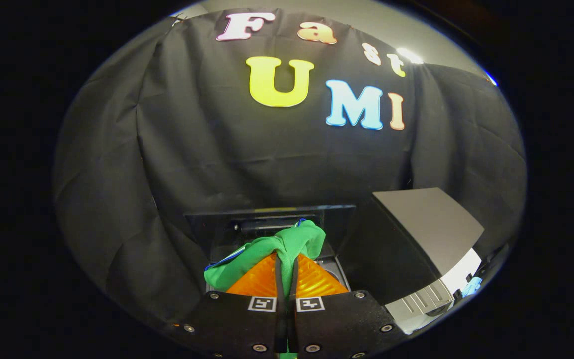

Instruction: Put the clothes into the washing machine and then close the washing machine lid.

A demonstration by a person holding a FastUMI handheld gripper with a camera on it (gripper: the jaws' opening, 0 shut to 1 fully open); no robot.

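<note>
Your claw [286, 269] is pinched tight on the green cloth [287, 244], both fingers pressing it, with the cloth bunched over their tips. It hangs above the washing machine's [337, 271] dark opening, the raised lid [416, 234] just beside it.

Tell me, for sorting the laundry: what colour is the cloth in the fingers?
Green, with a blue edge; the gripper view shows the cloth pinched between the fingers.

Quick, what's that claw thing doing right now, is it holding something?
Gripper: closed, both fingers pinching a green cloth, held over the open washing machine.
</note>
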